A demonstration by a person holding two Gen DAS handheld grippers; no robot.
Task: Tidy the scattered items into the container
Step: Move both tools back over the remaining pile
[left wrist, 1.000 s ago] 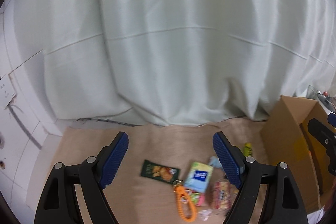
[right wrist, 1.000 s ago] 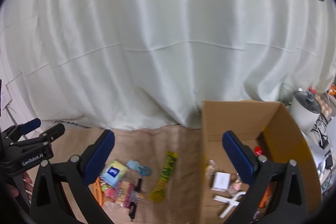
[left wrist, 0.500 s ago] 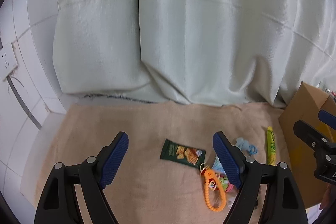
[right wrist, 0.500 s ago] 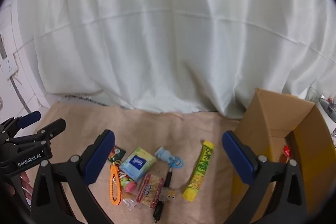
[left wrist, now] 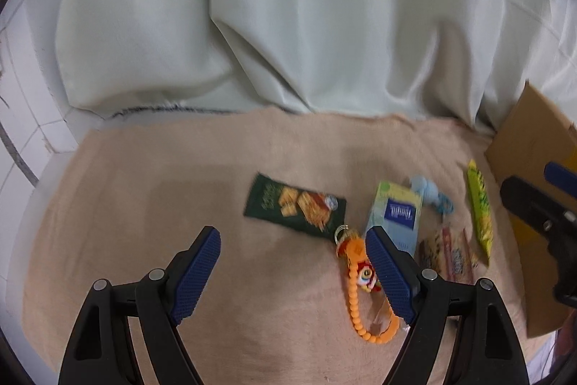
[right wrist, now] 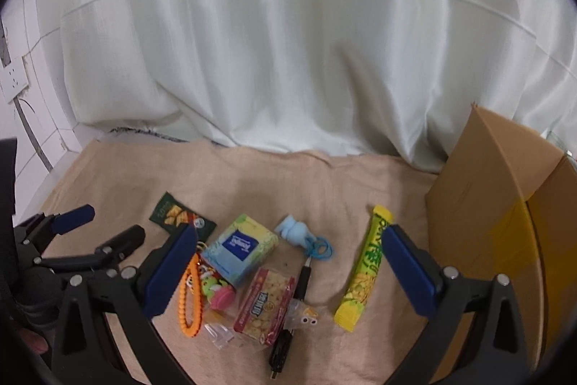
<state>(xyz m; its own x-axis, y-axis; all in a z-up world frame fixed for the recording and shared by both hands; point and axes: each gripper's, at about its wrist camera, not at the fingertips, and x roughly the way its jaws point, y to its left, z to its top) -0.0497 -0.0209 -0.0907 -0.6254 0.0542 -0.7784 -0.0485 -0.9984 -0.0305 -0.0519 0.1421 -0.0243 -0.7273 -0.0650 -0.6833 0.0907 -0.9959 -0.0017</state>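
One cardboard box [right wrist: 483, 197], two snack packets [right wrist: 265, 305]

A matt beige cloth [right wrist: 274, 175] with a soft, slightly fuzzy weave covers the surface, and behind it hangs a smooth white curtain [right wrist: 288, 42] with a faint sheen. On the cloth lie glossy plastic wrappers: a dark green snack packet [left wrist: 295, 206], a long yellow-green candy wrapper [right wrist: 366, 267], a red cracker packet [right wrist: 265, 303] and a film-wrapped tissue pack [right wrist: 239, 249], beside a chain of smooth orange plastic beads [left wrist: 355, 307]. The box [right wrist: 483, 190] at the right is plain matt brown cardboard, and both grippers have matt black plastic frames with ribbed blue rubbery pads [left wrist: 196, 271] and small shiny metal screws [right wrist: 450, 272].
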